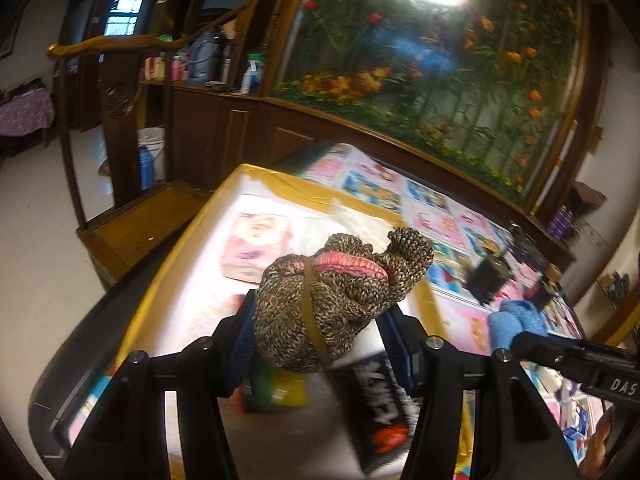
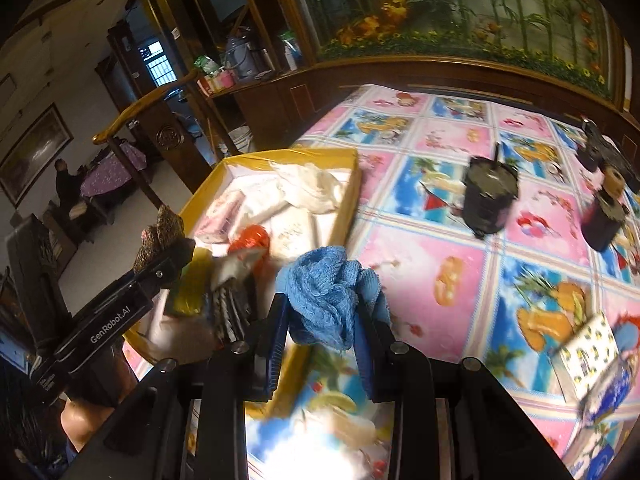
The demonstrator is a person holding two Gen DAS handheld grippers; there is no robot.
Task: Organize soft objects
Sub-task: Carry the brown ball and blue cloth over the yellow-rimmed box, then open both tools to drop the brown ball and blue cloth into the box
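My left gripper point(image 1: 318, 320) is shut on a speckled brown knitted piece with a pink band point(image 1: 328, 292), held above the yellow-edged box point(image 1: 280, 184). In the right wrist view that same knit point(image 2: 160, 236) sticks out past the left gripper's body at the left. My right gripper point(image 2: 322, 312) is shut on a crumpled blue cloth point(image 2: 324, 288), hanging over the box's near right corner. The blue cloth point(image 1: 516, 322) also shows at the right of the left wrist view. The box point(image 2: 344, 200) holds white cloth point(image 2: 312, 188), packets and an orange-red item point(image 2: 250, 238).
The table wears a pink and blue picture cloth point(image 2: 460, 272). A black cup with a straw point(image 2: 488, 200) and a dark figurine point(image 2: 604, 216) stand on it, a patterned box point(image 2: 588, 356) at the right. Wooden cabinets and a chair point(image 2: 160, 128) stand behind.
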